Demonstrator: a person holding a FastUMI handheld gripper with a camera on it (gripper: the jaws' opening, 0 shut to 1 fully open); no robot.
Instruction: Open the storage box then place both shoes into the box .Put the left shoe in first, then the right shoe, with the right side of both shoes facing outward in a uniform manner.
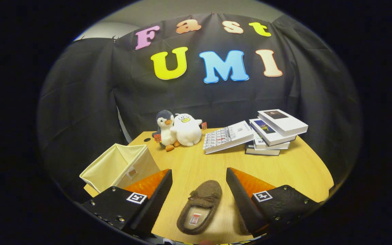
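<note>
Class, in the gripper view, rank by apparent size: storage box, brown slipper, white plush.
1. storage box
2. brown slipper, between the open gripper fingers; nearness enlarges it, so its rank is unsure
3. white plush

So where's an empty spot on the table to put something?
Bare wood lies in the middle of the table, between the slipper and the plush toys; more sits in front of the book stack. It is crowded by the fabric box and between the gripper's open jaws.
</note>
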